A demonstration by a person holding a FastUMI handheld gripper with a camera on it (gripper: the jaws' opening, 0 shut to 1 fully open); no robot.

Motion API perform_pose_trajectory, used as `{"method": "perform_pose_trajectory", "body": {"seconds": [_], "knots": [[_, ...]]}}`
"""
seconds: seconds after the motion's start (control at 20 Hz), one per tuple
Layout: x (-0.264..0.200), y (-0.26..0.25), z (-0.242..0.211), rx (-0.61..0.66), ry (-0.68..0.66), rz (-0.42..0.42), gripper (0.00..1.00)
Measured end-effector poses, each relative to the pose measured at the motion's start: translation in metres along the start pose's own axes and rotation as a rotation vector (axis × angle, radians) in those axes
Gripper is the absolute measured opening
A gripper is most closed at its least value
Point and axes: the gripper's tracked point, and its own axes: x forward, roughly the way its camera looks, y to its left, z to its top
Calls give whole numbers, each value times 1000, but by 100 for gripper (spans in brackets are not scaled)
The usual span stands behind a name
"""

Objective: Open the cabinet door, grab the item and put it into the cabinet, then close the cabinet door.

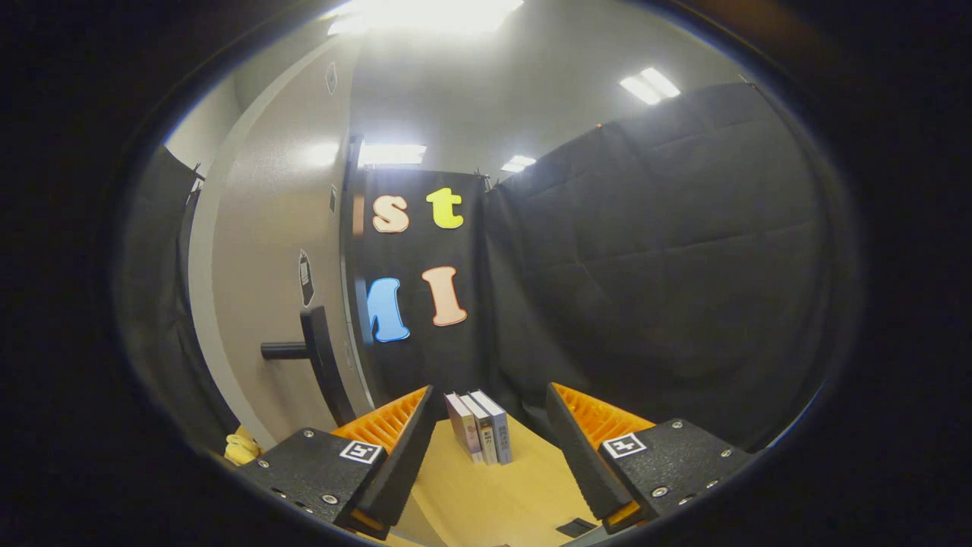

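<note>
Inventory, by count.

Books (480, 427): three, standing upright side by side, spines facing out, lower centre of the frame, on the table.

Table (486, 494): one, light wood top, bottom centre.

Gripper (490, 425): one, with two fingers (406, 448), spread apart with nothing between them, at the bottom.

Square markers (361, 451): two, one on each finger block.

Door (266, 251): one, pale, left of centre.

Handle (307, 349): one, dark, on the door, lower left.

Stickers (305, 277): three on the door, too small to make out.

Ceiling lights (649, 83): four bright panels across the top.

Yellow item (241, 448): one, partly hidden, lower left; kind unclear.

Small dark piece (575, 526): one, flat on the table, bottom right of centre.
</note>
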Motion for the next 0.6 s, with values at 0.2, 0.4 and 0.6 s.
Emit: {"method": "perform_pose_trajectory", "body": {"seconds": [0.2, 0.4, 0.6], "knots": [[-12, 34, -5, 4, 12, 82, 89], [-22, 75, -10, 9, 27, 170, 89], [-28, 107, -12, -7, 29, 231, 89]]}}
